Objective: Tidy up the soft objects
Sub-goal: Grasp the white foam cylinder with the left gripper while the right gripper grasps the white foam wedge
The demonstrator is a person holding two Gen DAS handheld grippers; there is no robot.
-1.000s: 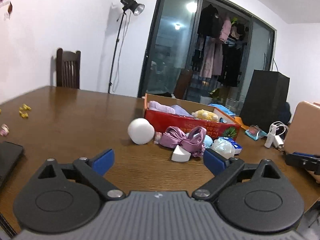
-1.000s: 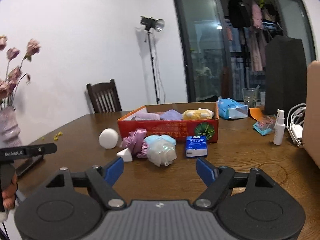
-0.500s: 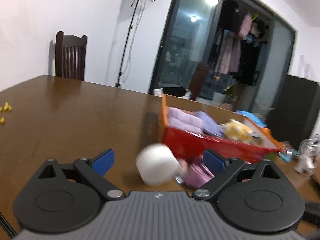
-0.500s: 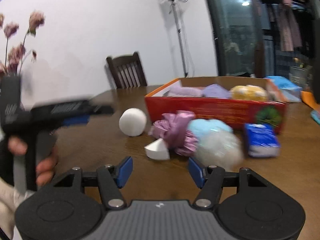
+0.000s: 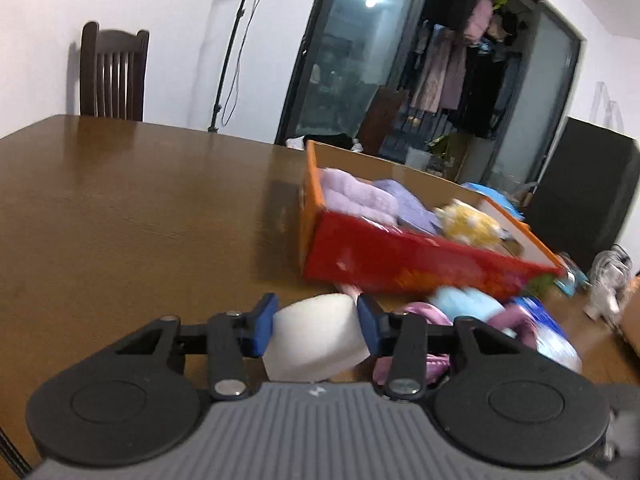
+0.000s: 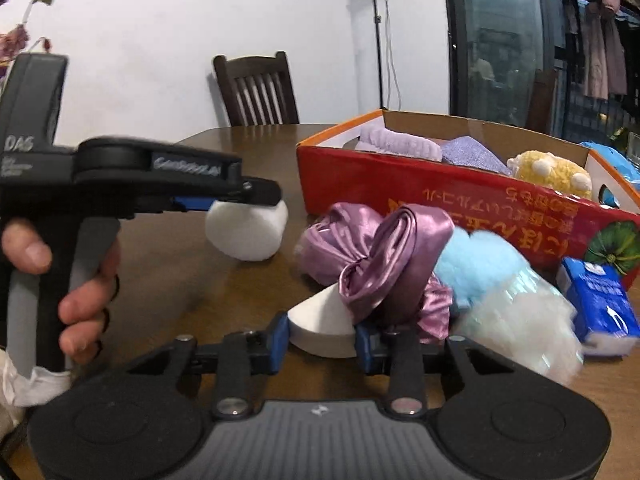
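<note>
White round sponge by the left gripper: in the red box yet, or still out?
Out. The white round sponge sits on the table left of the red box, between the closing left gripper pads, which press its sides.

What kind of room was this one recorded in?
Most likely a home dining or living room: a wooden table with a dark wooden chair, and clothes hanging behind glass doors.

a home room: wooden dining table [image 5: 120, 208], dark chair [image 5: 112, 76], clothes rack [image 5: 460, 64] behind glass doors.
</note>
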